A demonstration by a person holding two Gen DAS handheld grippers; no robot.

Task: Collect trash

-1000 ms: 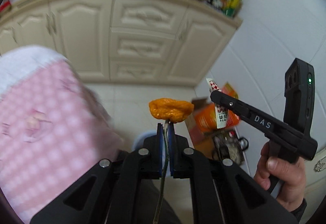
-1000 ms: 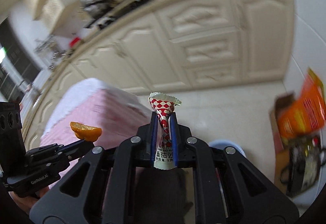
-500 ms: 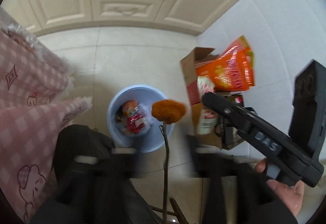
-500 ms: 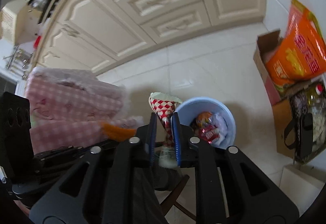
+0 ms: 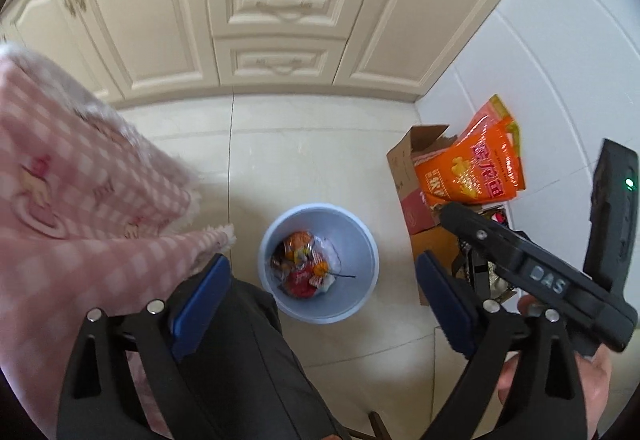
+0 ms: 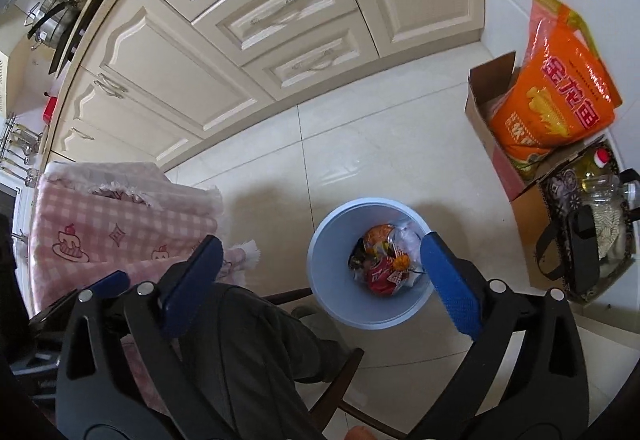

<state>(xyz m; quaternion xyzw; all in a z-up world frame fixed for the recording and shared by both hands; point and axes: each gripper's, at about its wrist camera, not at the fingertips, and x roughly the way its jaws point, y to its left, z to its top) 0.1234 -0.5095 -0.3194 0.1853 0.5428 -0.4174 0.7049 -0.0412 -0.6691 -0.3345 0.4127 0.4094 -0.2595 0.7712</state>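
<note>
A light blue bin (image 5: 362, 240) (image 6: 332, 256) stands on the tiled floor below both grippers. Inside it lie the orange peel with its thin stem (image 5: 319, 270) (image 6: 401, 262), the red-and-white checked wrapper (image 6: 392, 276) and other wrappers. My left gripper (image 5: 320, 263) hangs over the bin, its jaws opening wide with nothing between them. My right gripper (image 6: 321, 242) is also above the bin, jaws opening wide and empty. The left wrist view shows the right gripper (image 5: 520, 264) at the right, held in a hand (image 5: 560, 380).
A pink checked cloth (image 5: 80, 199) (image 6: 112, 224) hangs at the left. A cardboard box with an orange bag (image 5: 472, 167) (image 6: 556, 99) stands right of the bin. Cream cabinets (image 5: 280, 11) lie beyond. A person's dark trouser leg (image 6: 248, 352) and a wooden chair frame (image 6: 340, 380) are below.
Both grippers have opened. The orange peel left the left gripper and the checked wrapper left the right one; both now lie in the bin. Both hands sank and tipped downward.
</note>
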